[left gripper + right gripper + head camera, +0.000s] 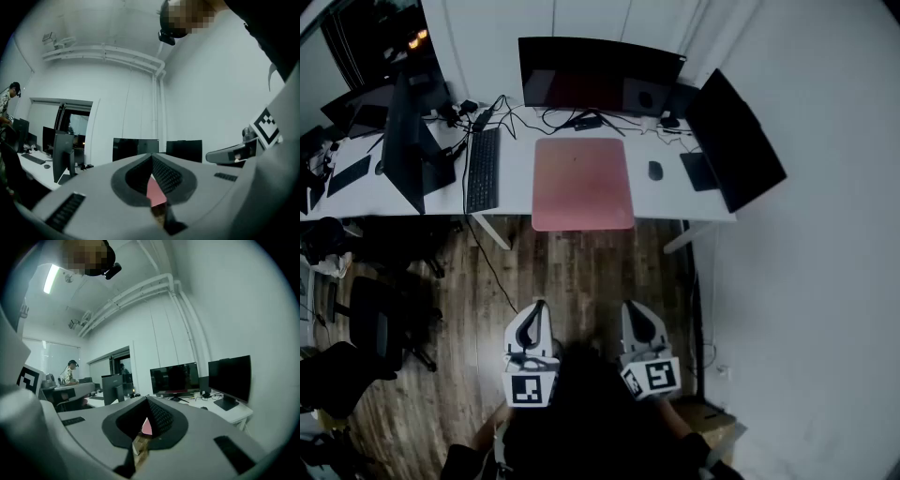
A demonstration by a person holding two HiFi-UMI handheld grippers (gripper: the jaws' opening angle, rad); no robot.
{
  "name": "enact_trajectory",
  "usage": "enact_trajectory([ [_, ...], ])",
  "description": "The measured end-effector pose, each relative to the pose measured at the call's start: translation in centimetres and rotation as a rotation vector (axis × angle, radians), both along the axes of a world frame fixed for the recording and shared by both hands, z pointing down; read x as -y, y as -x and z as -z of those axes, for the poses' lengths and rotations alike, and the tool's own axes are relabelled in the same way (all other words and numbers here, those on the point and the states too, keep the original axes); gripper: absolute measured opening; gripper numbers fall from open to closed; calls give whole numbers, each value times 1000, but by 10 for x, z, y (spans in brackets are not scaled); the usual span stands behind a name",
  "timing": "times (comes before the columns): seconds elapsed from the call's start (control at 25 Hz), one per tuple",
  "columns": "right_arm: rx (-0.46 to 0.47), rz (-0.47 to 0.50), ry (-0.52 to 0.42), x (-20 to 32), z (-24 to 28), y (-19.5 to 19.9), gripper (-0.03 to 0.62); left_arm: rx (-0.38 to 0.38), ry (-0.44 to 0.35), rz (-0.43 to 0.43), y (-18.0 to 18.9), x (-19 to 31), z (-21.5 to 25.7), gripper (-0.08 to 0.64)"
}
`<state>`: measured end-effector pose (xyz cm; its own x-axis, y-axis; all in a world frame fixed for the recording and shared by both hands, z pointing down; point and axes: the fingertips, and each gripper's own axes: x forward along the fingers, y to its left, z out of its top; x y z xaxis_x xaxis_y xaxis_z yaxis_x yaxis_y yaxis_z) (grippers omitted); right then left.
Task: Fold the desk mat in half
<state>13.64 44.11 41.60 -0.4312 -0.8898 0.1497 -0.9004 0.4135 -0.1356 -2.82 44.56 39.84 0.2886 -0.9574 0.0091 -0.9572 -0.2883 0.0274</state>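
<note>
Desk mat (582, 183): pink, lying flat and unfolded on the white counter (516, 183), its near edge at the counter's front edge, in front of the middle monitor (598, 77)

Keyboard (482, 169): on the counter left of the mat, apart from it

Mouse (654, 171): just right of the mat

Your left hand-held gripper (538, 306): jaws together, nothing between them, held over the wooden floor (572, 267), well short of the counter

Your right hand-held gripper (630, 307): jaws likewise closed and empty, beside the left one, pointing toward the mat
</note>
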Motion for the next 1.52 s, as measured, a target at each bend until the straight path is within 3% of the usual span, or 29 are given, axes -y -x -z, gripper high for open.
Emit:
enact_trajectory([
  [0.64,-35,5,-51,2,-1,-6,5,-17,-20,-2,-1,1,8,5],
  [0.76,-5,-6,-83,3,9,-7,8,-57,-71,-15,3,-2,16,7],
  [0.8,1,-8,-85,5,8,-7,9,-66,-82,-26,3,-2,17,37],
  [0.84,3,-6,-76,6,4,-6,46,-66,-78,-36,4,-1,14,129],
  [0.88,3,-3,-59,8,-2,-4,125,-62,-64,-42,4,0,10,163],
  [0.92,0,-2,-44,8,-6,-3,143,-59,-49,-41,5,0,6,163],
  [1.52,-22,-57,-24,2,-13,23,143,-43,7,-70,40,4,-14,163],
])
